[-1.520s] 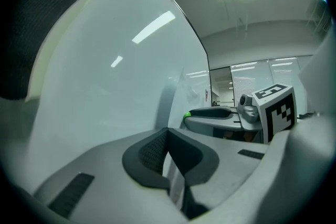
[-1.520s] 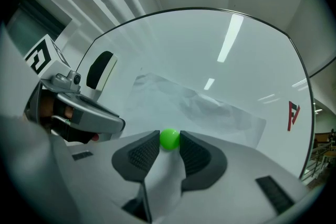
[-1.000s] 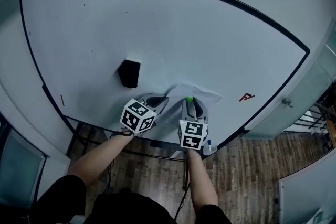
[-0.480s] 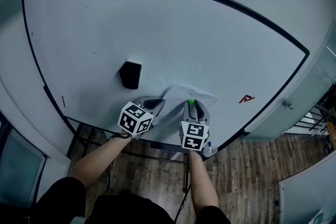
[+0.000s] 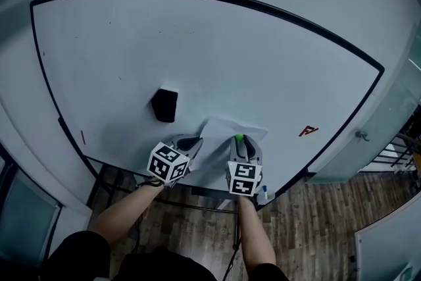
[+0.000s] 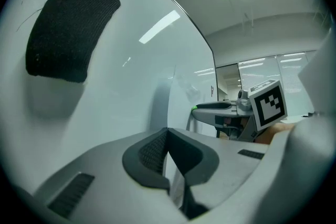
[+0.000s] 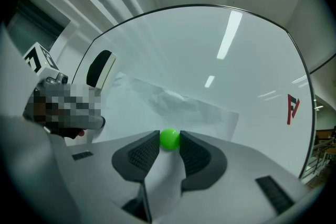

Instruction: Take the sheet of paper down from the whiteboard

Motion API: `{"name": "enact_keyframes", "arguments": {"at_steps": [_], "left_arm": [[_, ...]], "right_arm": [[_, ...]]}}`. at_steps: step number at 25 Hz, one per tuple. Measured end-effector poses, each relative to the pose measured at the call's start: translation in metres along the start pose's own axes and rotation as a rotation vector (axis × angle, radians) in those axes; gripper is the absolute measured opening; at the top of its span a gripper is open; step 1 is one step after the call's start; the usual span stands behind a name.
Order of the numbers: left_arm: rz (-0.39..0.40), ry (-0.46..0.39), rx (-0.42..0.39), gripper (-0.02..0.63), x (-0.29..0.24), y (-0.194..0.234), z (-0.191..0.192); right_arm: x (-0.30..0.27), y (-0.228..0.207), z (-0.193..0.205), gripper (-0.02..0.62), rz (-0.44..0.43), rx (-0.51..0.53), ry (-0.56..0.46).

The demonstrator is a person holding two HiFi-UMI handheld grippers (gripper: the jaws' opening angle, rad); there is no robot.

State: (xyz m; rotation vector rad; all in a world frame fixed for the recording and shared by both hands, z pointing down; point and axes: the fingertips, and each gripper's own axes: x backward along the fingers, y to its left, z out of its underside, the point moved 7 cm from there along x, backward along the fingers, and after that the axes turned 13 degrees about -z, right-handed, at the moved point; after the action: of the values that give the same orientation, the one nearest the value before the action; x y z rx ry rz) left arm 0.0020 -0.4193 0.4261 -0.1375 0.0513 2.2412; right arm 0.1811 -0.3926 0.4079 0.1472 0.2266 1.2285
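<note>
At the whiteboard (image 5: 263, 49), we work with both tools low on the board, close to its bottom edge and toward the bottom right corner, where the sheet of paper (image 5: 220, 133) lies against the white surface. Our left gripper (image 6: 167, 136) has its jaws closed flat together, with the left margin of the sheet nipped between the dark pads. From that grip the paper rises as a pale strip that stands a little off the board and throws a soft shadow on it. Our right gripper (image 7: 169, 148) points level at the sheet's lower right part, and its jaws stand at a narrow gap with a green magnet (image 7: 169, 139) clamped between the tips of the pads, the little ball sitting on the paper. Above the magnet the sheet looks rumpled, with its far corner lying flat toward the board's right edge. A black eraser (image 5: 164, 104) clings to the board up and to the left of the sheet, clear of it and nearer the left edge. A small red mark (image 5: 308, 131) shows well apart to the right, close to the right edge. Below the bottom edge we see our forearms and, beyond them, a wooden floor (image 5: 329, 207).
</note>
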Motion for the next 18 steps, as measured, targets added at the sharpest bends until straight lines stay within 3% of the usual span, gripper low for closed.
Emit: {"name": "enact_keyframes", "arguments": {"at_steps": [18], "left_arm": [[-0.026, -0.004, 0.000, 0.018, 0.0099, 0.0082, -0.0014]], "right_arm": [[0.0030, -0.0051, 0.0013, 0.130, 0.004, -0.034, -0.008]]}}
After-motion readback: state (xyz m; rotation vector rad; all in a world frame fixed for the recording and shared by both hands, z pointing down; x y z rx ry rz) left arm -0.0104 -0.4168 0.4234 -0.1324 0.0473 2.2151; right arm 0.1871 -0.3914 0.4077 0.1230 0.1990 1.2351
